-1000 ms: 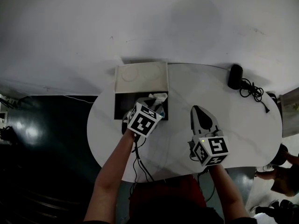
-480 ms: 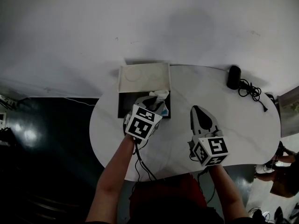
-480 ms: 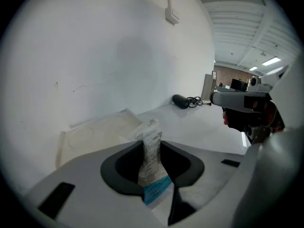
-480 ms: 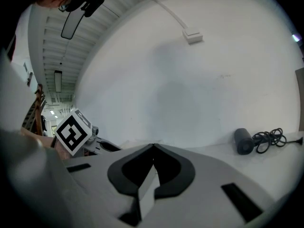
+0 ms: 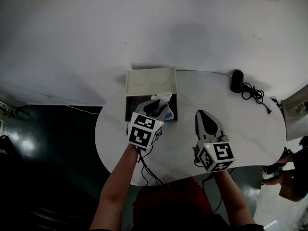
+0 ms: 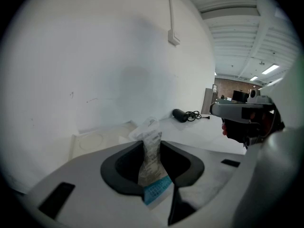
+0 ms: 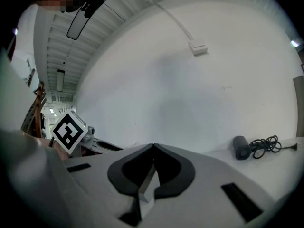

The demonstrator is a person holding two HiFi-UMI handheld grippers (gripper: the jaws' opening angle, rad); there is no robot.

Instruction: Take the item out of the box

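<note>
Left gripper clamped a crinkly clear packet with a blue label, over the open box at the table's 11 o'clock. Right gripper was closed, empty.

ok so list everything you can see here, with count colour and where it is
table: 1, white, oval, against the wall
box: 1, black base, far left part of the table
box lid: 1, cream, open, standing behind the base
packet: 1, clear with white and blue print, above the box, clamped in the left gripper
black device: 1, black, far right part of the table
cable: 1, black, coiled beside the device
wall box: 1, white, high on the wall
red fabric: 1, red, below the near table edge
left gripper: 1, grey and black, shut on the packet
right gripper: 1, grey and black, shut and empty, over the table
forearms: 2, bare, behind the grippers
</note>
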